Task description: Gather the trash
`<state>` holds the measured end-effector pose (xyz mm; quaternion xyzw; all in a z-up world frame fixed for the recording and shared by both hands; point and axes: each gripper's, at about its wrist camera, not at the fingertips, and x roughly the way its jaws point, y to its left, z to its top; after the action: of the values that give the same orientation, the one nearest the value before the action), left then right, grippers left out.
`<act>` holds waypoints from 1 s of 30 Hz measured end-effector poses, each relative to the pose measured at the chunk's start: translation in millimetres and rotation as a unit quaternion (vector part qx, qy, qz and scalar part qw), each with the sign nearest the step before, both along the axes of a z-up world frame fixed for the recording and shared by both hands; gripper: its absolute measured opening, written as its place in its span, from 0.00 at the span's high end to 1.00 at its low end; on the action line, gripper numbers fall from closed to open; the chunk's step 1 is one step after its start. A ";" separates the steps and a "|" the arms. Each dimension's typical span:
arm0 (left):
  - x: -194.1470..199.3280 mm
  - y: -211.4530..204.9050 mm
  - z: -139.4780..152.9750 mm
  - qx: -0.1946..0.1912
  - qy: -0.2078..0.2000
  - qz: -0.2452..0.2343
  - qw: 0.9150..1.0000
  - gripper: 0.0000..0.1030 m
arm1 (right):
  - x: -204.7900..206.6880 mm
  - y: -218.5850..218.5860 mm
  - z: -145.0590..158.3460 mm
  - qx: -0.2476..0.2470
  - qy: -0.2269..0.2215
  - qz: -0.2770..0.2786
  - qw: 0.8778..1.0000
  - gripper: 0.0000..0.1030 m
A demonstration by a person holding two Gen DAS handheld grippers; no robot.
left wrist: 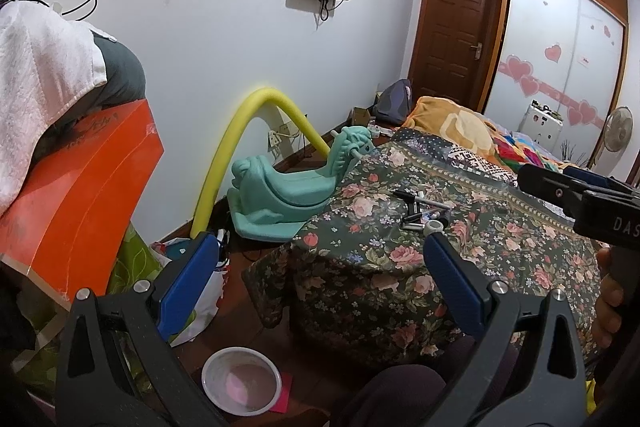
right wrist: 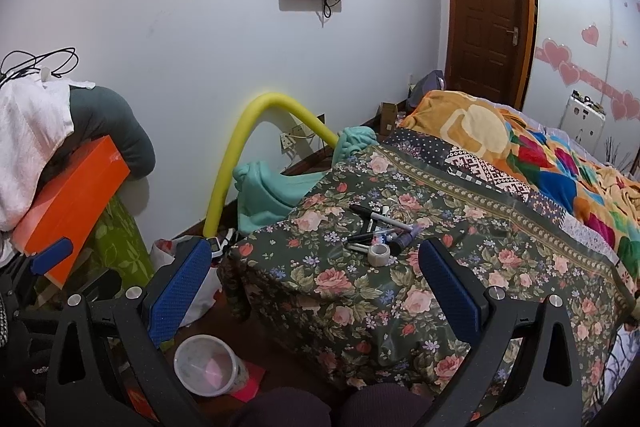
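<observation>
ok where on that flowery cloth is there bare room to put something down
The floral cloth is bare along its near edge, between the tape roll and the front drop, and to the right toward the quilt. It is crowded mid-cloth, where markers and small bits cluster. Both pairs of jaws are open and empty.

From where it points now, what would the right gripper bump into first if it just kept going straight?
Probably the floral cloth over the table's near edge, which fills the space between the open fingers. The tape roll and markers lie further on; depth is unclear.
</observation>
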<state>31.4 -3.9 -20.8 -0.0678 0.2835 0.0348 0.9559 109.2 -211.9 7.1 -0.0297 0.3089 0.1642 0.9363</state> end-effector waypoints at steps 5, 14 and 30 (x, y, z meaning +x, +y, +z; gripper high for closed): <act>-0.2 0.4 -0.3 -0.001 -0.001 0.000 1.000 0.00 | -1.8 0.5 0.2 -0.001 -0.001 0.002 1.000 0.00; 0.2 0.5 0.7 0.002 -0.001 -0.002 1.000 0.00 | -2.0 1.1 2.0 0.000 -0.001 0.000 1.000 0.00; 9.7 -14.1 2.1 0.016 0.003 0.001 1.000 0.00 | 6.1 -10.3 1.3 0.002 0.002 -0.002 1.000 0.00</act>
<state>41.1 -18.0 -18.7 -0.0522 0.2857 0.0402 0.9561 115.4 -222.1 8.5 -0.0266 0.3109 0.1632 0.9360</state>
